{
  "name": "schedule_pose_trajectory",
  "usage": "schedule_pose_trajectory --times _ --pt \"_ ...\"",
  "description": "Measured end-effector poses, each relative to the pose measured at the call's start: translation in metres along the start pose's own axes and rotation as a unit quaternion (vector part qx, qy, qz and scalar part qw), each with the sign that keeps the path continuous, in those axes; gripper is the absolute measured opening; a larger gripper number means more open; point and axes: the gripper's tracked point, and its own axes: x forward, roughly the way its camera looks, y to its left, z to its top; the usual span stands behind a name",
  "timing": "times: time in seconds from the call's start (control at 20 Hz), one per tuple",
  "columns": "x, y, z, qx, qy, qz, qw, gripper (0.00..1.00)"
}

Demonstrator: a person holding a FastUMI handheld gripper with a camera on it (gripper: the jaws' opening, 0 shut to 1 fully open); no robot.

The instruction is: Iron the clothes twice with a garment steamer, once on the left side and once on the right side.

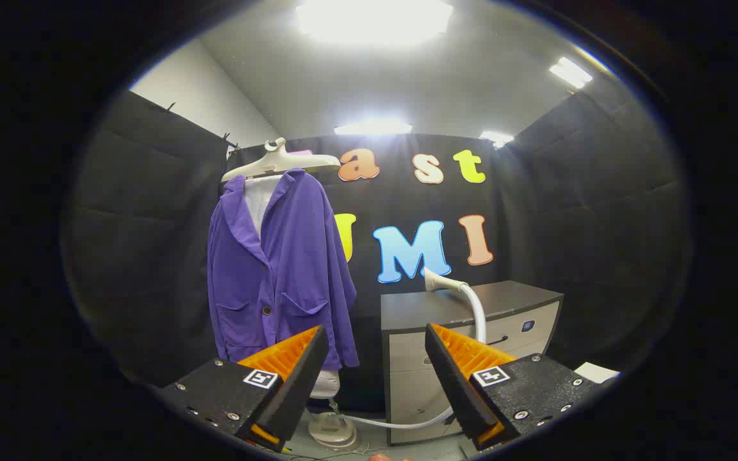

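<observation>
A purple jacket (282, 269) hangs on a white hanger (279, 163) of a stand, beyond and slightly left of my left finger. The steamer's white head (441, 282) lies on top of a grey cabinet (471, 304), beyond my right finger. Its white hose (479, 317) curves down the cabinet front and runs along the floor to the white base (334, 432) under the jacket. My gripper (375, 342) is open, nothing between its fingers, still well short of the steamer head.
The grey drawer cabinet stands right of the jacket, against the black cloth wall. A white sheet (596, 371) lies at the right, beside the cabinet. Black cloth walls close in on both sides.
</observation>
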Motion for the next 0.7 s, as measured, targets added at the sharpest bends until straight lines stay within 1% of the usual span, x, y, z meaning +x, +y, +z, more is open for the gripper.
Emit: schedule_pose_trajectory --times 0.7 --pt "-0.003 0.001 -0.012 -0.011 0.019 -0.004 1.0 0.94"
